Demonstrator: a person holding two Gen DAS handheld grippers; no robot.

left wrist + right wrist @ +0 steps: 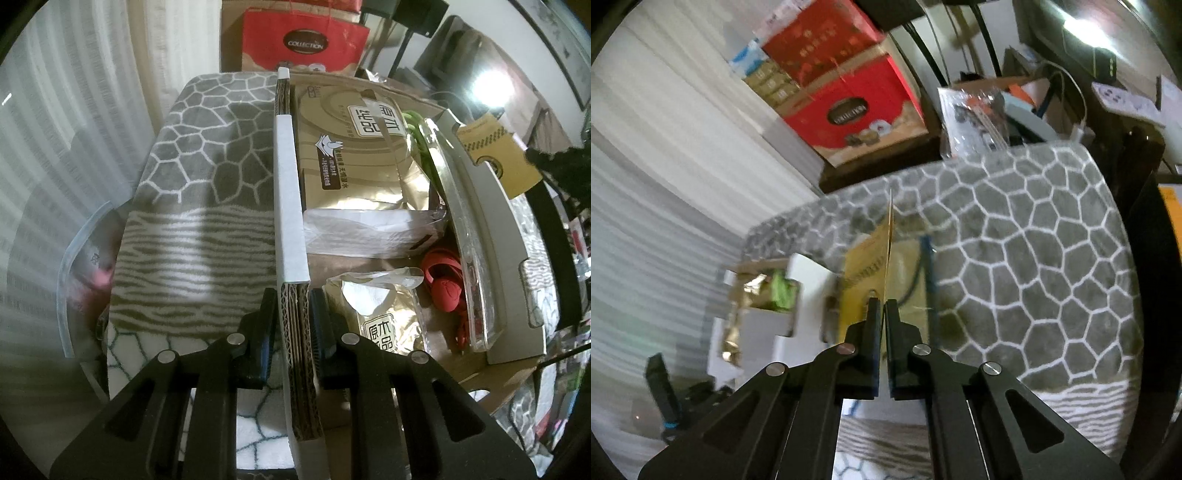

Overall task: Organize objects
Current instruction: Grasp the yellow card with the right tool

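Observation:
My left gripper (291,295) is shut on the near wall of an open cardboard box (290,184), one finger on each side of the corrugated edge. Inside lie golden tissue packs (354,147), a red item (443,284), a green cord (415,125) and a clear plastic case (469,258). My right gripper (882,306) is shut on a thin yellow card packet (864,266), seen nearly edge-on, with a blue cord (929,266) beside it. In the left wrist view that yellow packet (491,155) hangs over the box's far right side. The box (753,321) lies lower left in the right wrist view.
A grey blanket with a white cell pattern (207,166) (1034,258) covers the surface under the box. A red gift box (303,40) (849,110) stands behind it. White curtains hang on the left, and cluttered shelves with cables (1015,107) fill the back right.

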